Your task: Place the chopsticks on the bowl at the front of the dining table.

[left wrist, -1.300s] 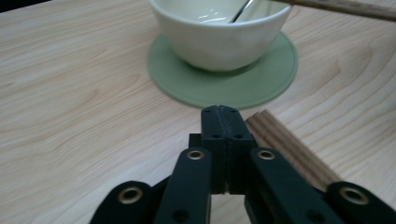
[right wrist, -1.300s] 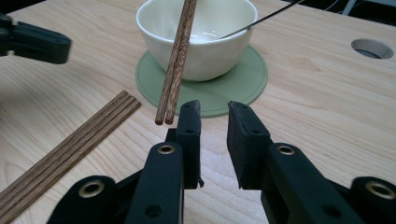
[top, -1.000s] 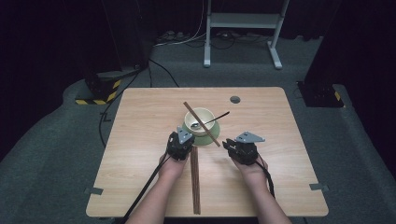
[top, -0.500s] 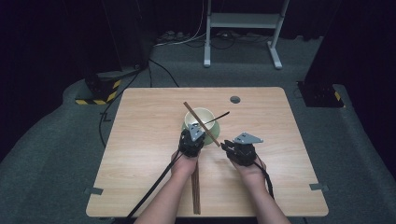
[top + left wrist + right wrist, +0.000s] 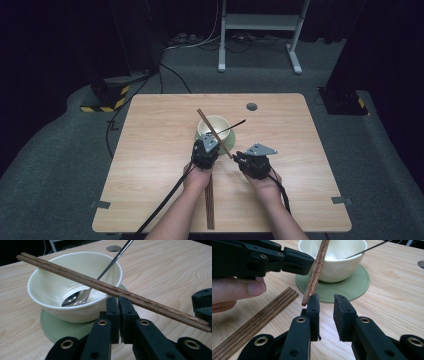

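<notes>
A cream bowl (image 5: 216, 125) stands on a green coaster (image 5: 53, 327) with a metal spoon (image 5: 75, 298) in it. A pair of wooden chopsticks (image 5: 212, 131) lies slanted across the bowl's rim. Its near end comes down beside the left jaw of my right gripper (image 5: 325, 300), outside the gap. That gripper is open, with nothing between its pads. My left gripper (image 5: 118, 302) is shut and empty in front of the bowl, just under the slanted chopsticks. Its jaws have just eased apart by a hair. From the right gripper view, the left gripper (image 5: 308, 263) nearly touches the chopsticks (image 5: 317, 267).
A second set of chopsticks (image 5: 210, 200) lies flat on the wooden table (image 5: 310, 190), running toward the front edge under the left hand. A round cable hole (image 5: 251, 106) sits behind the bowl. Cables trail from both grippers off the front edge.
My left gripper has shifted a little to the right, closer to the slanted chopsticks and the bowl. The right gripper, bowl and chopsticks have stayed put.
</notes>
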Demonstrator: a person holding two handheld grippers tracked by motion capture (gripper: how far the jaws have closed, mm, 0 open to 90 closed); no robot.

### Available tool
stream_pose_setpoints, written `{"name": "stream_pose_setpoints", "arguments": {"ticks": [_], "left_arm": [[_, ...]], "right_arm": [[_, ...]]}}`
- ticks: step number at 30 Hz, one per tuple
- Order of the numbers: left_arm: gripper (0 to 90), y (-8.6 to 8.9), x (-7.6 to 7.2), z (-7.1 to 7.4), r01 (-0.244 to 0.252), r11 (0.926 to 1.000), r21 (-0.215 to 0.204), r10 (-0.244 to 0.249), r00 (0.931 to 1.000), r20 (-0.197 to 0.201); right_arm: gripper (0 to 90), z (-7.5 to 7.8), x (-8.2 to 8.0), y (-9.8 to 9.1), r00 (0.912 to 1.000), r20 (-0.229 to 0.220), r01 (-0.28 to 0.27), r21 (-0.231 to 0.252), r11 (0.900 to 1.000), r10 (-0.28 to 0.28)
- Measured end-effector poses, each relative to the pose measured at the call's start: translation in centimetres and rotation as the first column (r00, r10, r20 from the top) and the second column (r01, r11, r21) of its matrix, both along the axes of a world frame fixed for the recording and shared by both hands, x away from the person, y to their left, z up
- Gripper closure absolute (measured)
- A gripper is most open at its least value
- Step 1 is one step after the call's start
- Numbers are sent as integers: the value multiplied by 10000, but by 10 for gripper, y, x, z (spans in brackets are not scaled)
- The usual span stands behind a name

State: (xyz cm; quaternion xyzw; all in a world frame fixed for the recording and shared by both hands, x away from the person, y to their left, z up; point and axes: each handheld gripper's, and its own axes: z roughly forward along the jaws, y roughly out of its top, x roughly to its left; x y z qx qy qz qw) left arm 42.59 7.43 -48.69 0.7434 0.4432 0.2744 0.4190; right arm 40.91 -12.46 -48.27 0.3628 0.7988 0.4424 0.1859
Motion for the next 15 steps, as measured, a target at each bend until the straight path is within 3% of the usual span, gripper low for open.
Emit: {"name": "stream_pose_setpoints", "arguments": {"ticks": [12, 15], "left_arm": [[868, 14, -3, -3, -161, 9999, 56, 160, 9999, 57], [868, 17, -4, -3, -272, 9996, -116, 273, 9996, 89]], "right_arm": [[753, 0, -3, 15, 9994, -89, -346, -1, 9994, 346], [754, -1, -3, 19, 9989, -57, -470, -88, 9989, 469]]}}
